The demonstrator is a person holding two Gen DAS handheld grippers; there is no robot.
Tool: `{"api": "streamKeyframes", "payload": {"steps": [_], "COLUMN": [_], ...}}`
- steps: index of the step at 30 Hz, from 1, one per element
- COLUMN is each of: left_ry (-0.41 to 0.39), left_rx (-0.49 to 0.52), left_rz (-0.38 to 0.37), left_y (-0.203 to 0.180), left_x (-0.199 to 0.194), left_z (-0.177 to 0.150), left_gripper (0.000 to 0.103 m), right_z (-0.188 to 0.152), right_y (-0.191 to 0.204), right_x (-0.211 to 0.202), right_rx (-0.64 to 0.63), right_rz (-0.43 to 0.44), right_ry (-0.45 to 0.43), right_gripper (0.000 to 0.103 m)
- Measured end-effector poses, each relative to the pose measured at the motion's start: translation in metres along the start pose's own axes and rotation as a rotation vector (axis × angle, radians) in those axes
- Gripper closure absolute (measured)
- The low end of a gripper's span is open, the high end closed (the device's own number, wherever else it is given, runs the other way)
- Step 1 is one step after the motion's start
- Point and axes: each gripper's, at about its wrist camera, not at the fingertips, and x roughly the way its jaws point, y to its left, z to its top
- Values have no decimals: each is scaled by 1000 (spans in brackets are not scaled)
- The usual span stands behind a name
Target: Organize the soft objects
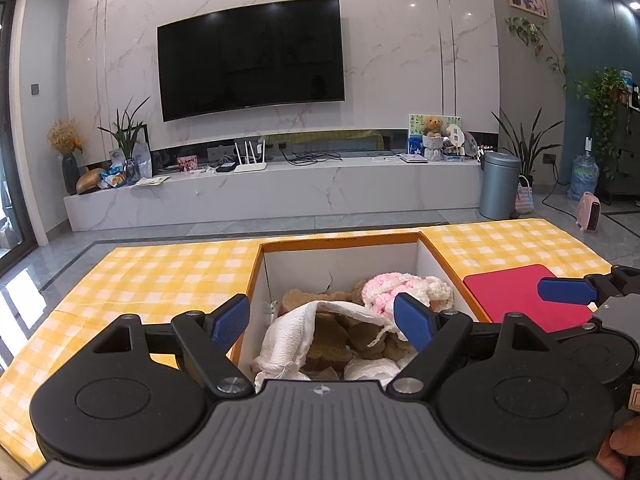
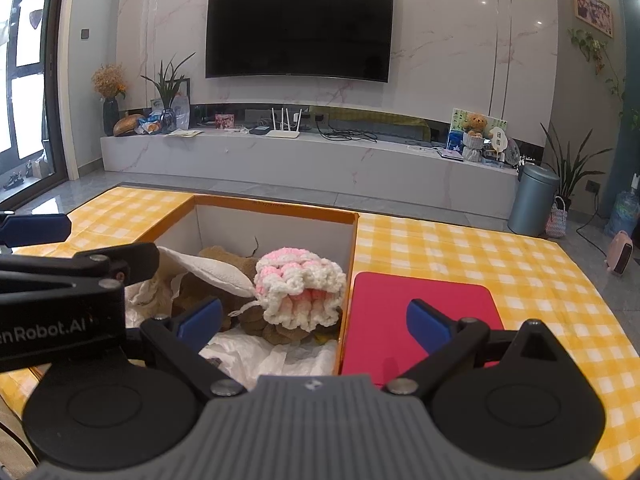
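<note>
Tablecloth first: the yellow-and-white checked tablecloth (image 1: 160, 272) lay across the whole table, and any dragging finger could have rucked it and shifted what stood on it. On it stood the orange-rimmed white cardboard box (image 1: 340, 264), open at the top and already piled with soft things. Just right of the box lay the flat red rectangular mat (image 2: 424, 312), bare, its edge close against the box wall.

Inside, a crumpled white cloth (image 1: 296, 328) draped over a heap of brown plush pieces (image 1: 332, 340), and the pink-and-white chunky knitted piece (image 2: 300, 288) sat highest, near the right wall. That was my worry: it perched loosely, and a nudge could have tipped it over the rim onto the mat.

My left gripper (image 1: 324, 320) hung spread wide over the box, holding nothing; its fingers, I judged, could have snagged the cloth and lifted the whole pile. My right gripper (image 2: 316, 320) was spread too, empty, straddling the box's right wall, where closing might have pinched cardboard. A loose yarn tail (image 2: 244, 310) could have caught.
</note>
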Motion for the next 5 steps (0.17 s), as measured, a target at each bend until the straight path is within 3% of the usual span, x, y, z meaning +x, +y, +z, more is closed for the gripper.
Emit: {"api": "streamKeyframes", "payload": {"steps": [5], "left_ry": [0], "left_rx": [-6], "left_rz": [2], "left_y": [1], "left_x": [0], "left_z": [-1], "left_gripper": [7], "right_z": [0], "right_y": [1], "right_x": [0], "right_rx": [-3], "right_rz": [-5], "right_ry": [-6], "right_gripper": [6]}}
